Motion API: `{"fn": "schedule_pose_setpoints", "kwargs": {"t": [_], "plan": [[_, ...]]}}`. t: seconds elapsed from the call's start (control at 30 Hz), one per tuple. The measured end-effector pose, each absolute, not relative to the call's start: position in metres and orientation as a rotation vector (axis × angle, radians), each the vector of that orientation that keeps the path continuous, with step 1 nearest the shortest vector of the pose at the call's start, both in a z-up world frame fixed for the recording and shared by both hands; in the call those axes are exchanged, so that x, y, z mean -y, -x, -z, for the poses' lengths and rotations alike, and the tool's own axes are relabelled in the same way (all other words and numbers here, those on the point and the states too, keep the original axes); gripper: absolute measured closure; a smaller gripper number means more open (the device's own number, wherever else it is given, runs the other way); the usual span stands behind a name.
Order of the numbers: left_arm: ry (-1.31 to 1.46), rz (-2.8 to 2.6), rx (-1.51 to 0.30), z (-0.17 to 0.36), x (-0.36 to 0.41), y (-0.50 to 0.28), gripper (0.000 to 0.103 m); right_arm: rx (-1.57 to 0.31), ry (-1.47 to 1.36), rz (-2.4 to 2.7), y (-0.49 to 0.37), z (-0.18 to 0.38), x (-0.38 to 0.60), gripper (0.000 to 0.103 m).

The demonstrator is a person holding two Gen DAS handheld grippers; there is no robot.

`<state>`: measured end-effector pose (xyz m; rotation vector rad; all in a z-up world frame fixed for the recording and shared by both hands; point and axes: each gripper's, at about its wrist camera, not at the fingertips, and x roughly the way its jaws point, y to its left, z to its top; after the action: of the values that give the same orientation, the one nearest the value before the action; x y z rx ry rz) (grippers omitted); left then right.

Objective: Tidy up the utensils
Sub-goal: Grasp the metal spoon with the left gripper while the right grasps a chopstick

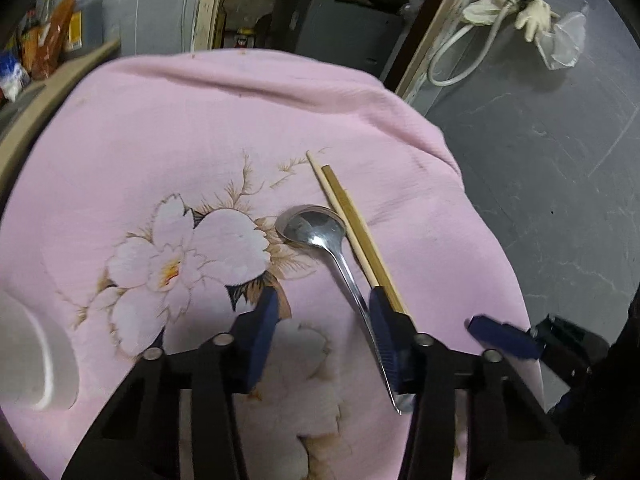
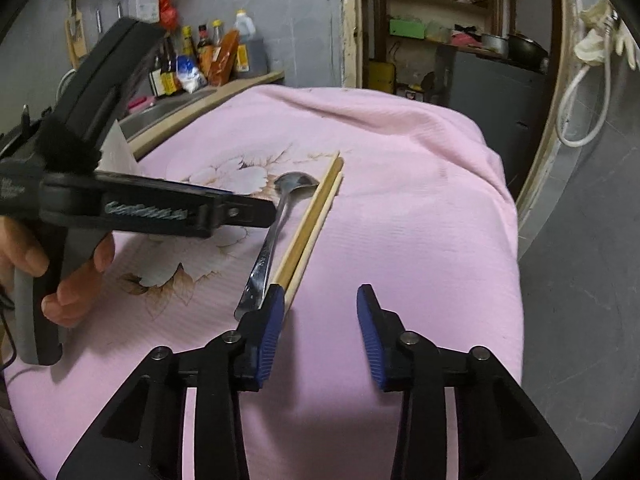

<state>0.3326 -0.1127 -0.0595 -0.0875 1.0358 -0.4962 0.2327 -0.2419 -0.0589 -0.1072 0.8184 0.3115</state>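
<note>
A steel spoon (image 1: 316, 226) and a pair of wooden chopsticks (image 1: 352, 224) lie side by side on a pink flowered cloth (image 1: 160, 140). My left gripper (image 1: 324, 300) hovers over the spoon's handle end with its jaws apart. The handle runs just inside the right finger (image 1: 384, 336), and no pad presses on it. In the right wrist view, my right gripper (image 2: 320, 292) stands open at the near ends of the chopsticks (image 2: 316, 208), whose tips disappear behind its left finger (image 2: 270, 320). The spoon (image 2: 294, 182) lies just left of them.
A white object (image 1: 24, 360) sits at the cloth's left edge. Behind the table is a counter with bottles (image 2: 208, 56) and a sink. The cloth drops off to grey floor (image 1: 560, 160) on the right. A hand (image 2: 76, 280) holds the left gripper.
</note>
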Motion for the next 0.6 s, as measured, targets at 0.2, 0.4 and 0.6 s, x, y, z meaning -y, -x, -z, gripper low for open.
{"fn": "schedule_pose_setpoints", "kwargs": {"t": [0.2,0.4,0.6], "plan": [[0.118,0.509,-1.053,0.062,0.119,-0.348,0.078,-0.842,0.149,-0.298,-0.25,0.063,0.233,0.075],[0.162,0.532,-1.082,0.063,0.119,-0.358,0.094,-0.866,0.189,-0.272,-0.267,0.068,0.227,0.076],[0.139,0.515,-1.085,0.06,0.102,-0.351,0.097,-0.881,0.148,-0.266,-0.285,0.065,0.233,0.096]]}}
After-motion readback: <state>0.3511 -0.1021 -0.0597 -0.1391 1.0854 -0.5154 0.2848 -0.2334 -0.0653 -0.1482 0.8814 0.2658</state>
